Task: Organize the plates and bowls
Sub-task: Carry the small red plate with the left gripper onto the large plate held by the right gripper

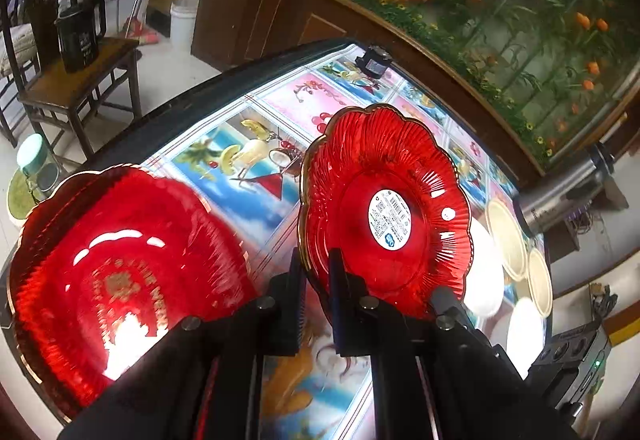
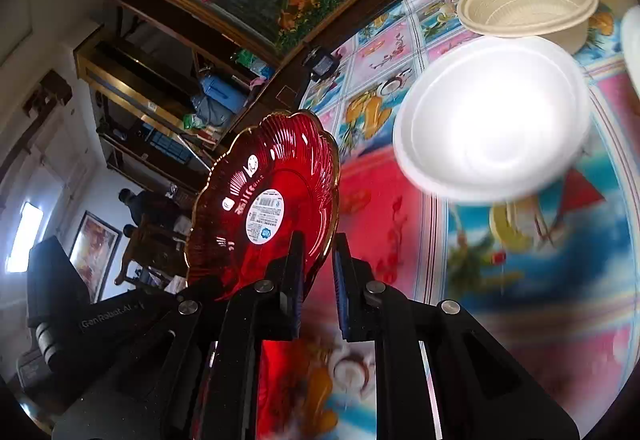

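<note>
Gripping a red scalloped plate by its rim, the left gripper holds it tilted above the patterned counter. The right gripper clamps a second red plate likewise; white bowl and beige bowls stand nearby.

Two red scalloped glass plates; white bowl and beige bowls on tablecloth.
</note>
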Action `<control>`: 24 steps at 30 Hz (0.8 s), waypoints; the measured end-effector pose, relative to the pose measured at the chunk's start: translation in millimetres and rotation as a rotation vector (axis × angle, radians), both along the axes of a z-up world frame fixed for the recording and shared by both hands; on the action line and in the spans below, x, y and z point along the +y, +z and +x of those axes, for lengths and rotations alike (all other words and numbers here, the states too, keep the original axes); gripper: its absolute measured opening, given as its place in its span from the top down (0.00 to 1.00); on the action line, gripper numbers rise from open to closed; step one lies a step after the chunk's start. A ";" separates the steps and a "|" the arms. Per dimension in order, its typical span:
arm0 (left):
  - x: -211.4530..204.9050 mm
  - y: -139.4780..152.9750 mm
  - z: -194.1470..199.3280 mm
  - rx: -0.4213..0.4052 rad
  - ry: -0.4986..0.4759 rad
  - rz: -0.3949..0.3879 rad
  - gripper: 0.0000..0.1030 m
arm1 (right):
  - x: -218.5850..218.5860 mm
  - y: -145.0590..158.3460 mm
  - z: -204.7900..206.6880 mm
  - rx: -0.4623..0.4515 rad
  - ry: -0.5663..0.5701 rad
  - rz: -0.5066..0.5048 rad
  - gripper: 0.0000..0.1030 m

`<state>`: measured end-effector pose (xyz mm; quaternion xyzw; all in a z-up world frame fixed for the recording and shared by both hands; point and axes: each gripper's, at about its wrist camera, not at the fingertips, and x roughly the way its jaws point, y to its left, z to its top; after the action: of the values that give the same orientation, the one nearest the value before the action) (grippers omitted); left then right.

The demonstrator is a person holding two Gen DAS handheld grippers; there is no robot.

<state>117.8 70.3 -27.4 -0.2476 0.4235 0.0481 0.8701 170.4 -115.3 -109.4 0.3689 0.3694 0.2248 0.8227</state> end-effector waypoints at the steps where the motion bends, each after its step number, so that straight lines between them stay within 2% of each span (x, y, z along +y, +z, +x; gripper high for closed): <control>1: 0.7 0.9 -5.5 -0.004 -0.005 -0.001 0.92 | 0.6 2.2 -6.1 -0.008 0.000 -0.005 0.87; 6: 12.9 5.5 -38.2 -0.035 -0.007 -0.001 0.91 | 9.0 14.0 -39.1 -0.061 0.014 -0.046 0.87; 14: 53.3 5.6 -86.5 -0.054 0.048 0.032 0.90 | 51.5 25.8 -68.8 -0.074 0.130 -0.082 0.87; 20: 81.3 -1.9 -106.2 -0.036 0.101 0.063 0.90 | 99.0 23.3 -78.3 -0.069 0.231 -0.154 0.87; 24: 94.4 -15.6 -110.3 0.003 0.110 0.055 0.88 | 120.6 18.4 -77.4 -0.050 0.276 -0.202 0.87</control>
<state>7.5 164.7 -43.0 -0.2466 0.4091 0.1076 0.8719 93.0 5.3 -91.0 0.2244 0.4166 0.3065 0.8259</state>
